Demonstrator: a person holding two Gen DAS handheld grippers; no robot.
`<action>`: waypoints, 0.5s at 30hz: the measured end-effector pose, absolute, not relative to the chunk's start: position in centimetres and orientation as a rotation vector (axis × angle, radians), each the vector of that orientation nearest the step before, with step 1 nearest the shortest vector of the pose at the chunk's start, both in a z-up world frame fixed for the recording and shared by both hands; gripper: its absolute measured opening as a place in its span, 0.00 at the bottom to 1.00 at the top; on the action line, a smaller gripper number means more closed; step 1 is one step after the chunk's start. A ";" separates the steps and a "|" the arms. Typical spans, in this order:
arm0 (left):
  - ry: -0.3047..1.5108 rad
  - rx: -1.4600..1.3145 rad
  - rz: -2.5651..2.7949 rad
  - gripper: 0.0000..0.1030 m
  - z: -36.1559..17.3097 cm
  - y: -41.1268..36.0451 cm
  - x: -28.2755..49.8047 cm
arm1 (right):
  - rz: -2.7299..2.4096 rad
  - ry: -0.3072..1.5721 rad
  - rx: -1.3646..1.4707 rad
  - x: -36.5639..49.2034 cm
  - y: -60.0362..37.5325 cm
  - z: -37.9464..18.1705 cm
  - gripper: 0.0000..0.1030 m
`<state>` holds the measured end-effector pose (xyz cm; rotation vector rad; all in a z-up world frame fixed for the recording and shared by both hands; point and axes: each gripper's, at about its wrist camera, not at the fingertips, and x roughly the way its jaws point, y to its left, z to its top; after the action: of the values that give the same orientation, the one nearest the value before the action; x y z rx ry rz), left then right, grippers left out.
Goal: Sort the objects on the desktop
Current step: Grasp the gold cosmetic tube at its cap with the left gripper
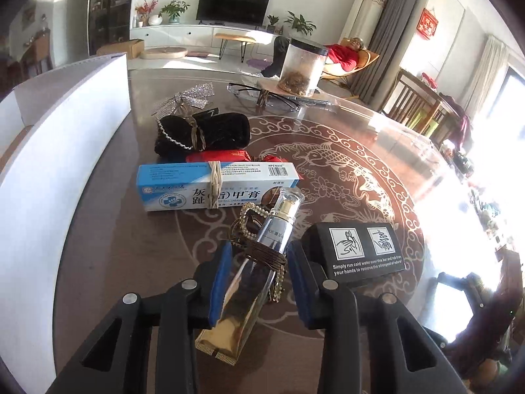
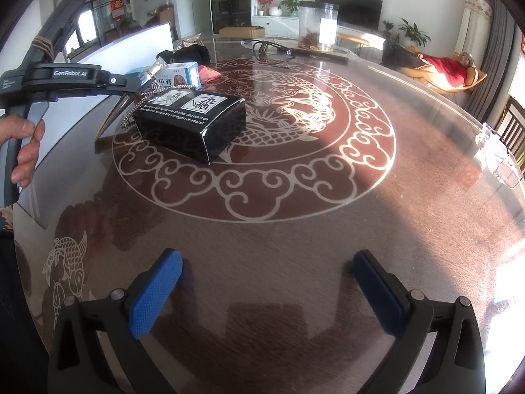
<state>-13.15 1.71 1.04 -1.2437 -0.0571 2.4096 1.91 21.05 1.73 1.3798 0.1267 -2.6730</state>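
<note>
Glass bottle (image 1: 262,252) lower centre, slick, fragile, chain-wrapped; left claw (image 1: 259,279) clenched on body. Right claw (image 2: 262,292) released, empty.

black box (image 1: 357,252) lies right of cream carton (image 1: 216,185).

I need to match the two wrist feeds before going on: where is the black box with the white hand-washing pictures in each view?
Left wrist: the black box sits lower right of centre, just right of the left gripper, which is shut on a clear bottle.
Right wrist: the same box lies upper left of centre, on the table's white fish medallion.
Shared landmark: the clear jar at the far edge.
</note>
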 end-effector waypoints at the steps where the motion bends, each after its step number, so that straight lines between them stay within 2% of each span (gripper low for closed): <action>1: -0.072 -1.259 2.418 0.34 1.2 0.8 -12.6 | -2.673 0.127 1.380 1.9 21.0 1.7 1.00; 4: -0.130 -1.313 2.421 0.34 0.9 -1.6 -11.5 | -2.673 0.127 1.380 1.9 21.0 1.7 1.00; 6: -0.099 -1.309 2.402 0.34 0.6 -2.0 -11.0 | -2.673 0.126 1.380 1.9 20.9 1.7 1.00; 7: -0.074 -1.303 2.375 0.38 0.5 -1.8 -10.9 | -2.673 0.126 1.380 1.9 21.0 1.8 1.00; 10: 0.055 -1.325 2.313 0.70 -0.5 -0.3 -11.2 | -2.673 0.126 1.380 1.9 21.0 1.8 1.00; 13: 0.140 -1.362 2.293 0.70 -2.0 0.4 -12.4 | -2.674 0.126 1.380 1.9 21.0 1.8 1.00; 15: 0.191 -1.386 2.279 0.65 -3.0 1.0 -13.2 | -2.674 0.126 1.380 1.9 21.0 1.8 1.00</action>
<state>-13.15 0.95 -2.96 -1.3858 0.1913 2.2794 1.93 21.04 1.76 1.3798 0.1261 -2.6735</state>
